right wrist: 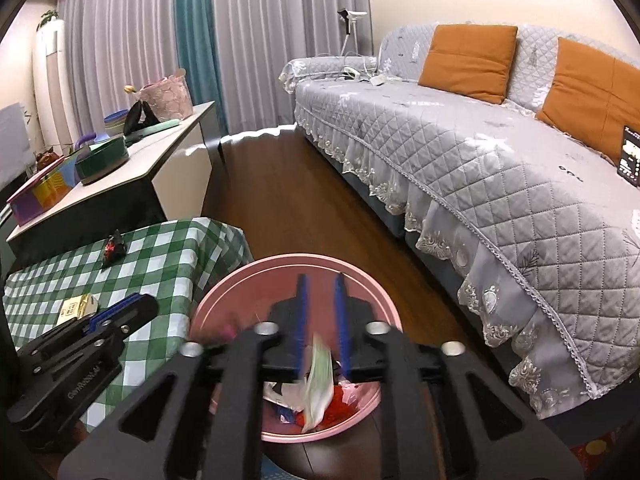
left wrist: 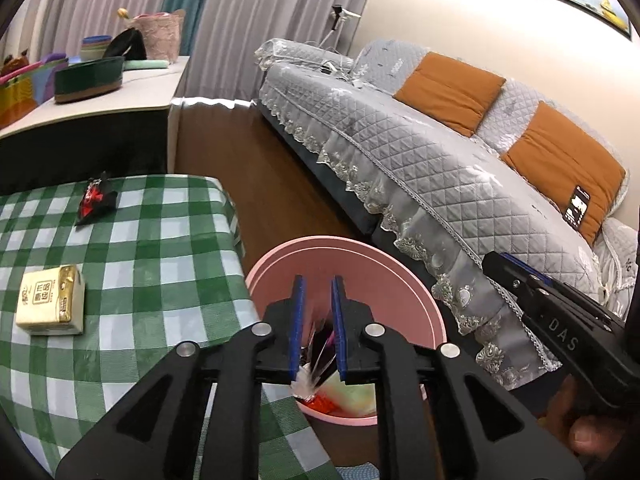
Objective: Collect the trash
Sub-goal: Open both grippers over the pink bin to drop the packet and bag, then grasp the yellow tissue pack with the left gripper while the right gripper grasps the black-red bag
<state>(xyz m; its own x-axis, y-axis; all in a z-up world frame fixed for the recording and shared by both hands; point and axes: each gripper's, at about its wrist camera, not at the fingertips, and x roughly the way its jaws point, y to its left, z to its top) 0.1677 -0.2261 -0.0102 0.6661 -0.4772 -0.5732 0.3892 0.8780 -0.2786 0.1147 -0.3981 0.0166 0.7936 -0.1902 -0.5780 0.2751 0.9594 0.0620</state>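
Wrappers number three: one black-and-red wrapper (left wrist: 96, 199) near the checked table's (left wrist: 160, 248) far edge, one clear wrapper (left wrist: 320, 354) between the parted left gripper (left wrist: 318, 294) pads, one green wrapper (right wrist: 320, 384) blurred between the parted right gripper (right wrist: 320, 296) pads. Both grippers hang over one pink bin (left wrist: 400, 280).

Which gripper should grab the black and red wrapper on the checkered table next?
Probably the left gripper. It hangs over the pink plastic bin on the side beside the green-and-white checkered tablecloth, so the crumpled black and red wrapper lies nearer. The right gripper sits further toward the sofa side.
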